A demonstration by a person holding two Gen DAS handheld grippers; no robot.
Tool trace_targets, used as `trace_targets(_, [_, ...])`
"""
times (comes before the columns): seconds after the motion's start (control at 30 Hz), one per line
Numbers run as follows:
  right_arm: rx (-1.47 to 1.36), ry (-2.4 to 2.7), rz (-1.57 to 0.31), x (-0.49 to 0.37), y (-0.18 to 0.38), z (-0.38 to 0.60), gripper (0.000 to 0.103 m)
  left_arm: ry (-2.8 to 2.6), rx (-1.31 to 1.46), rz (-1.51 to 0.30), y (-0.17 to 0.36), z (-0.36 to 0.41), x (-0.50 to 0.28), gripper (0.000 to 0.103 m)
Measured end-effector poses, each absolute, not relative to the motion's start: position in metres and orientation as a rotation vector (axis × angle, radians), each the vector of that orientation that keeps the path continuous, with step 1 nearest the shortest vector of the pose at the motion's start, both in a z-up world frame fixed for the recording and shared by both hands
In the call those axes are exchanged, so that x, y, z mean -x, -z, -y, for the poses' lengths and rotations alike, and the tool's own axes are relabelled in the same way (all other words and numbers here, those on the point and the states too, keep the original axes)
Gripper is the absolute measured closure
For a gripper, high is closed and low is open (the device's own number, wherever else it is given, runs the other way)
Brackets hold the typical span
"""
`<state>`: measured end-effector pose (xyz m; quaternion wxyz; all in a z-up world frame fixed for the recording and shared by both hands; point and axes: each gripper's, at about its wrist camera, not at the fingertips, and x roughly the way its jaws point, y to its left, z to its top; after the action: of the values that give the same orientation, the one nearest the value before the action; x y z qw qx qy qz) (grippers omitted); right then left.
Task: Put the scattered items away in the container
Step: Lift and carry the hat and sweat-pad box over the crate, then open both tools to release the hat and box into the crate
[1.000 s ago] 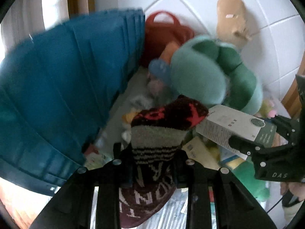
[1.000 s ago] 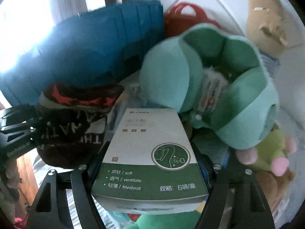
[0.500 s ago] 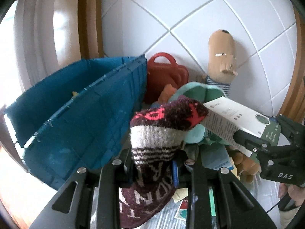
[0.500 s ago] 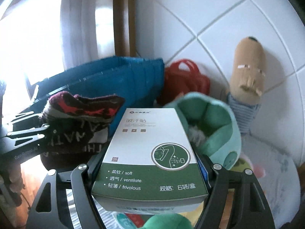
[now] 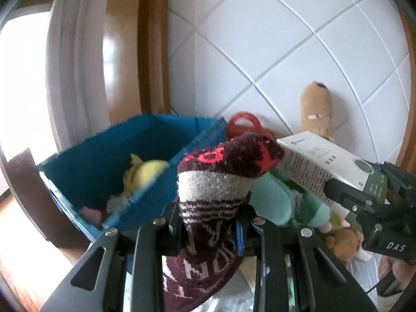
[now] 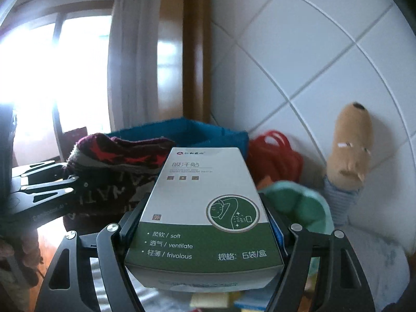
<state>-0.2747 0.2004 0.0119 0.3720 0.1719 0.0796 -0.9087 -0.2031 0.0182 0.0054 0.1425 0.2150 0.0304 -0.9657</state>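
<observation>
My left gripper (image 5: pixel 210 223) is shut on a maroon knitted sock (image 5: pixel 215 182) with red and grey bands, held up level with the rim of the blue fabric bin (image 5: pixel 109 156). My right gripper (image 6: pixel 202 223) is shut on a white and green carton (image 6: pixel 205 208), held high beside the sock (image 6: pixel 117 156). The carton also shows at the right of the left wrist view (image 5: pixel 325 166). The bin (image 6: pixel 195 130) stands behind and left of both held items. A yellow plush (image 5: pixel 145 171) lies inside it.
A red bag (image 6: pixel 275 156) and a tan plush toy (image 6: pixel 351 156) lean on the white tiled wall. A green plush (image 5: pixel 275 197) and smaller toys (image 5: pixel 343 241) lie below. A wooden door frame (image 5: pixel 124 52) and curtain stand left.
Both grippers have risen with their loads, from down among the toys up to the bin's rim. The bin's inside and the yellow plush have come into view.
</observation>
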Motion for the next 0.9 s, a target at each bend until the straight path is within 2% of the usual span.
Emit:
trace_targets(0.13, [-0.386, 2.314, -0.201, 0.268, -0.030, -0.168, 0.026, 2.769, -0.523, -0.068, -0.032, 0.013, 0.197, 0.075])
trace_targets(0.4, [-0.312, 2.270, -0.137, 0.271, -0.056, -0.050, 0.026, 2.670, -0.474, -0.009, -0.068, 0.135, 0.199, 0.075])
trace_targets(0.67, [-0.490, 2.209, -0.160, 0.297, -0.043, 0.085, 0.026, 2.608, -0.592, -0.025, -0.058, 0.248, 0.240, 0.075])
trace_targets(0.9, [-0.615, 2.222, -0.215, 0.320, -0.021, 0.142, 0.026, 2.620, -0.702, -0.075, -0.035, 0.304, 0.280, 0.075])
